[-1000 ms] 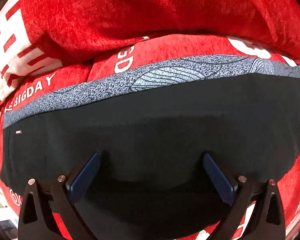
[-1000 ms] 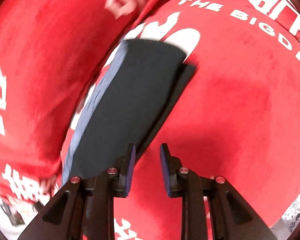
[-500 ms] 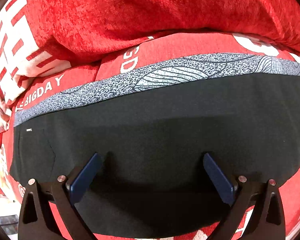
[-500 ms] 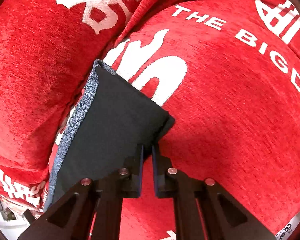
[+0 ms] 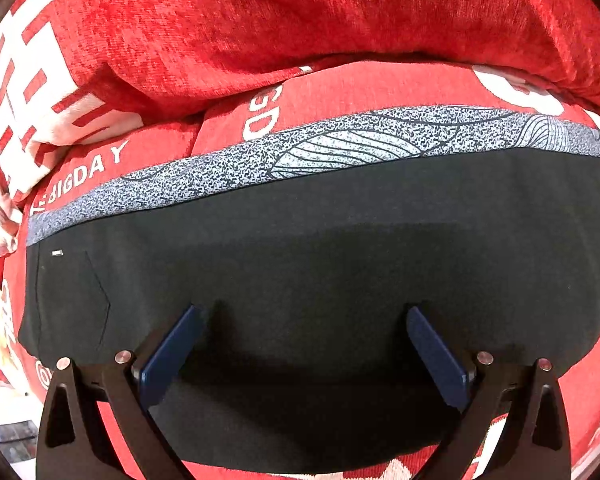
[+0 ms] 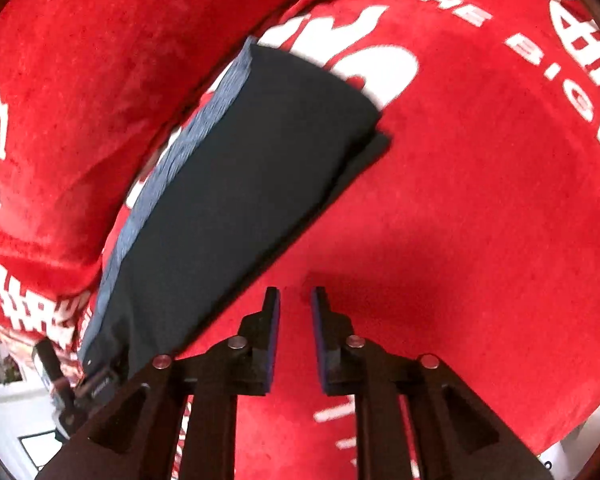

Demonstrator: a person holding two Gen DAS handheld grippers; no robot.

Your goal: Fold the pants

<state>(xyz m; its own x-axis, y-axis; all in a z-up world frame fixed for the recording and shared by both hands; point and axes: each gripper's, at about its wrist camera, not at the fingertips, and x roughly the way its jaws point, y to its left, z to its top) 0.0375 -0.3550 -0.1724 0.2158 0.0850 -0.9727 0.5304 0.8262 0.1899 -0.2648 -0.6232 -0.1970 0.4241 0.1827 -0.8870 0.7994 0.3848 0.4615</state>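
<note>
Plainly folded, the pants [image 5: 340, 264] lie as a flat dark charcoal band across the red cushion [image 6: 480, 208], with a speckled blue-grey waistband [image 5: 340, 148] printed with fine leaf lines running along their far edge, close under the red back cushion [image 5: 300, 20]. A small white tag and the stitched outline of a pocket show near the band's left end in the left wrist view. From the right wrist view the same pants [image 6: 240, 184] run slantwise from the lower left up toward the seat's back edge, and at their far end a lower layer sticks out a little past the upper one. The left gripper [image 5: 304, 312] hangs over the middle of the dark cloth with its jaws spread wide, blue pads well apart, nothing caught between them; whether the tips touch the cloth cannot be told. The right gripper [image 6: 295, 294] is just beside the near long edge of the pants, over bare red fabric, its jaws only a little apart and opening, with nothing between them. White lettering and large white characters mark the red covers. At the seat's lower left corner a strip of pale room with small blurred clutter shows, too indistinct to name.
</note>
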